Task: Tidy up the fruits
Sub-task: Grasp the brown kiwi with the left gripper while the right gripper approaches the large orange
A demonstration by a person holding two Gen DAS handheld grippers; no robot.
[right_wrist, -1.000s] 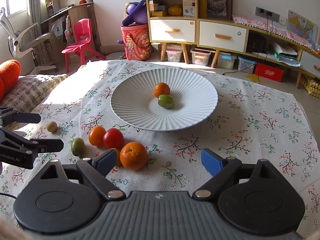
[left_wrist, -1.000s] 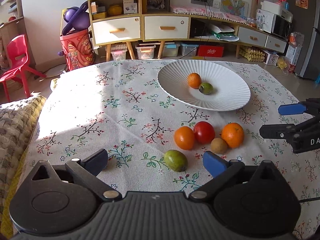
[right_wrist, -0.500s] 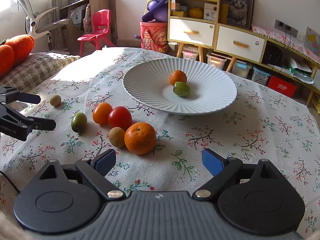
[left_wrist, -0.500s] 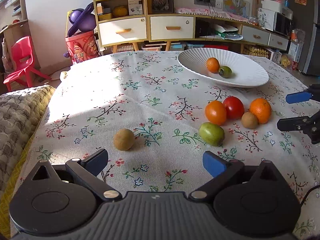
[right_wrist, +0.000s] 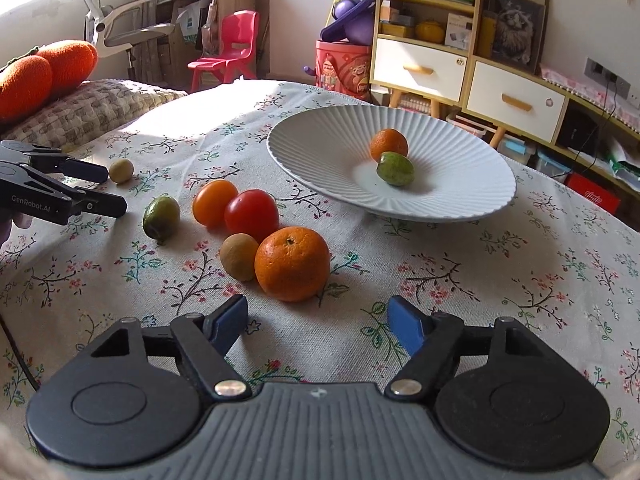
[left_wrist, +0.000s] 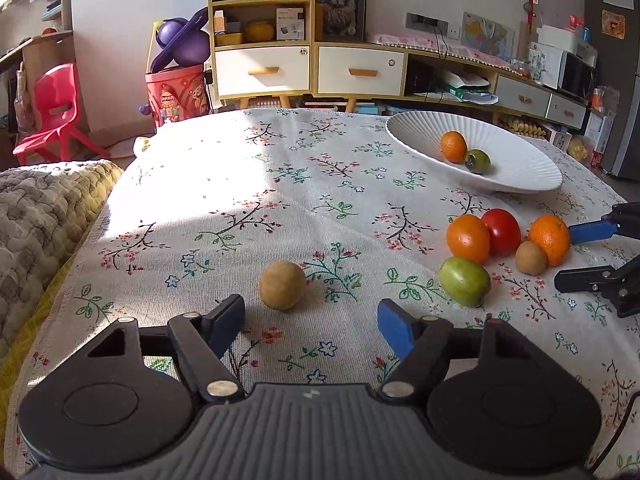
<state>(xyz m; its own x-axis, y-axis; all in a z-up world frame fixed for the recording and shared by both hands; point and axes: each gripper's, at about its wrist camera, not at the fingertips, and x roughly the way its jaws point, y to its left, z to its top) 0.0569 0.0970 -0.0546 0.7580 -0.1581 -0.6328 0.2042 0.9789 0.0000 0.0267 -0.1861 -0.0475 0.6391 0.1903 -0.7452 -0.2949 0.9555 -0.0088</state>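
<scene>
Both claws closing, nothing between the pads yet. My left claw point(left_wrist: 311, 322) sits low over the worktop point(left_wrist: 224, 208), jaws apart, with the lone brown fruit point(left_wrist: 282, 285) just ahead of the tips and slightly left of centre; I judge I should shift a little left and push forward so the pads bracket its widest part before they meet. My right claw point(right_wrist: 316, 322) is likewise apart, the big orange point(right_wrist: 292, 264) just beyond it, touching a small brown fruit point(right_wrist: 239, 256); best to come in from the free right side so the neighbour is not nudged. Beyond: red tomato point(right_wrist: 252, 215), orange tomato point(right_wrist: 214, 202), green fruit point(right_wrist: 161, 216). Farthest, the white plate point(right_wrist: 472, 200) holds two fruits already.
</scene>
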